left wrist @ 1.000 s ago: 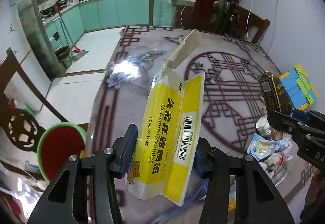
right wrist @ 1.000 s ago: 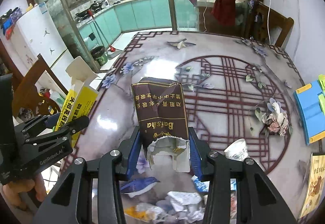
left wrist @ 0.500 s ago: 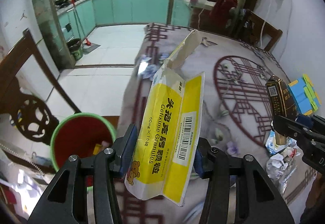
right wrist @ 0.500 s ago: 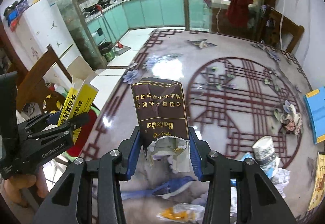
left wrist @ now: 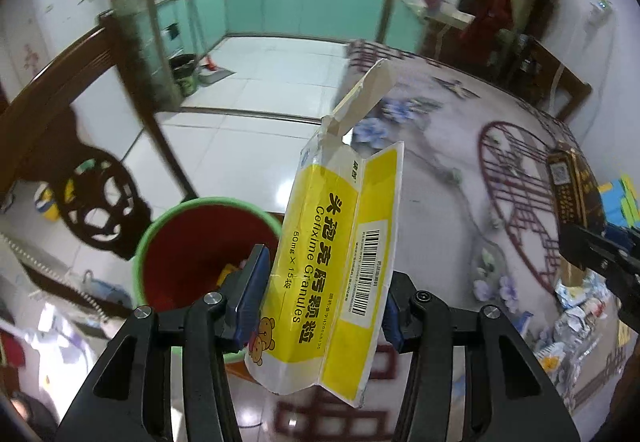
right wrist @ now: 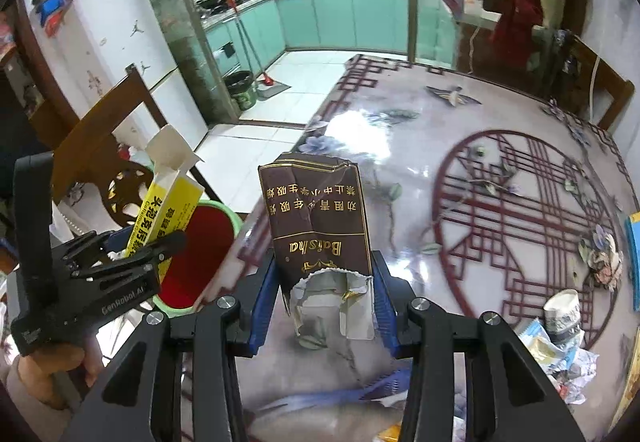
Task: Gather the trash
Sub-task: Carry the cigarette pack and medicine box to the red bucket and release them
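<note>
My left gripper is shut on a yellow and white medicine box with its top flap open. It holds the box in the air at the table's left edge, just right of a green bin with a red inside on the floor. My right gripper is shut on a torn brown cigarette pack above the table. The left gripper with the yellow box shows in the right wrist view, over the bin.
The patterned table carries a heap of crumpled wrappers and a paper cup at its right. A dark wooden chair stands left of the bin. A blue and yellow object lies at the far right.
Both grippers have moved left with their loads. The left gripper went from over the table to the table edge beside the bin, which now fills more of its view.
</note>
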The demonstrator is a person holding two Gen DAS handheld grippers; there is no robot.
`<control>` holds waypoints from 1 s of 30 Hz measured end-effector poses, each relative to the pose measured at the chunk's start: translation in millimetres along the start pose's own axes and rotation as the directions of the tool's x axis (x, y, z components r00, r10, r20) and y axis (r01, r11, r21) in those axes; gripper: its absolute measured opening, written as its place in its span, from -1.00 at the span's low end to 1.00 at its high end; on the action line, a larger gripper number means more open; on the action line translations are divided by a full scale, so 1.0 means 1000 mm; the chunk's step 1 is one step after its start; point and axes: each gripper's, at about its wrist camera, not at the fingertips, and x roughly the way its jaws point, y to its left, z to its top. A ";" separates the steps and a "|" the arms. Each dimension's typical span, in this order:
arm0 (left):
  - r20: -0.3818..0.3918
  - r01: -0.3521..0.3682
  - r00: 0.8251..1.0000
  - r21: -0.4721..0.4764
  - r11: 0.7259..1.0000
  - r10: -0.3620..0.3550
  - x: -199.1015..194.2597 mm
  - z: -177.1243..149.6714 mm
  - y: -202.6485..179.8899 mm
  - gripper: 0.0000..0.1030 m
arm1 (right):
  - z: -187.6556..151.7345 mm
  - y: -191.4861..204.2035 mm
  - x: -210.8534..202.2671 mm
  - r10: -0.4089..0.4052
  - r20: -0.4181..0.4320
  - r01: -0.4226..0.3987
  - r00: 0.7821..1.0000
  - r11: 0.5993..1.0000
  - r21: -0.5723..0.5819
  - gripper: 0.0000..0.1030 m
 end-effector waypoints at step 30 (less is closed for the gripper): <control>-0.161 -0.196 0.974 -0.254 0.947 0.159 0.055 -0.013 0.139 -0.04 | 0.041 0.144 0.135 0.225 -0.196 -0.257 0.954 0.954 -0.157 -0.17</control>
